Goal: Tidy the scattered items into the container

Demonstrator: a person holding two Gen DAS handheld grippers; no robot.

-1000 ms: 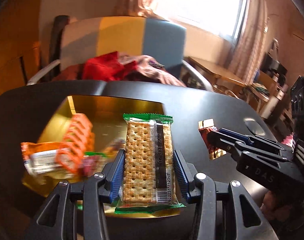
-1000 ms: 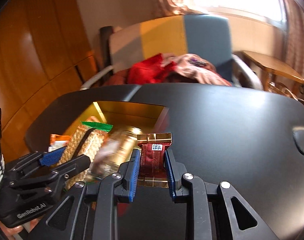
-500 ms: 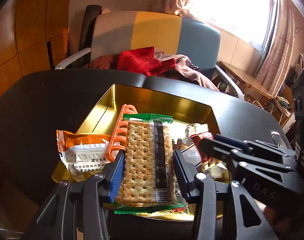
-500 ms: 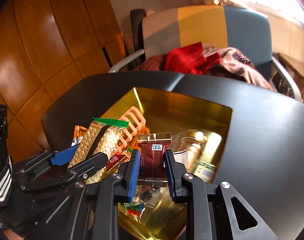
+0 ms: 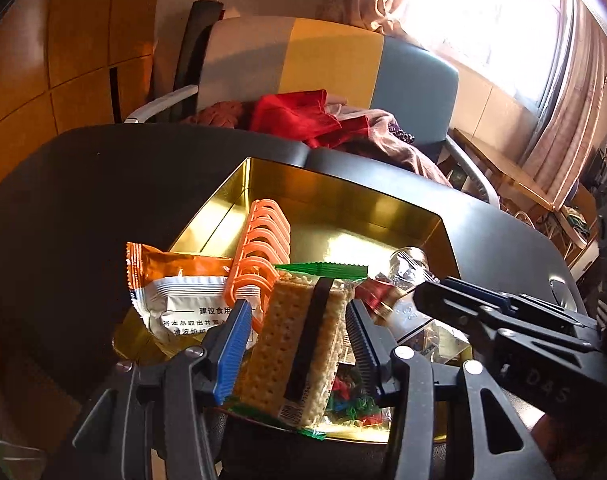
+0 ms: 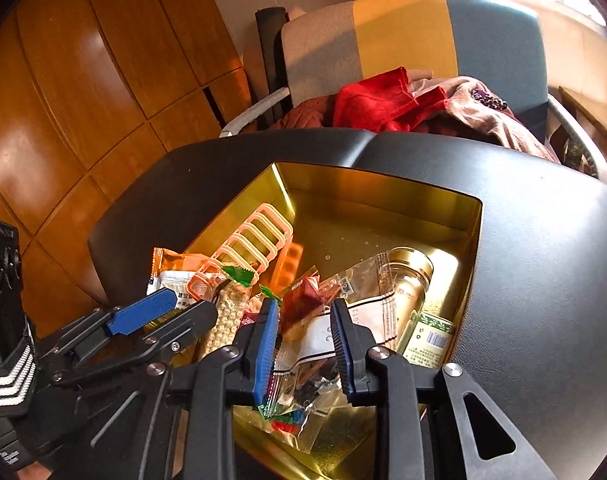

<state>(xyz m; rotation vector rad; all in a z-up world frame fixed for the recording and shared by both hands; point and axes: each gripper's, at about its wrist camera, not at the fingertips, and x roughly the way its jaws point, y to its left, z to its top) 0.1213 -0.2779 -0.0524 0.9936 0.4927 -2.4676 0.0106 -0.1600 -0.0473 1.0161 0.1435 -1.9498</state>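
Both grippers over the gold tin; snacks released.

Left gripper [image 5: 299, 344] has spread its jaws, and the cracker pack [image 5: 303, 344] tilts loose. Right gripper [image 6: 303, 340] stands apart too, with the red wafer [image 6: 299, 300] dropping onto the bags in the tin [image 6: 383, 184]. Both items have now arrived inside.

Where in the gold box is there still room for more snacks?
The far half of the gold box is bare, between its back wall and the orange rack. The near end is crowded with the jar, cracker pack and wrappers.
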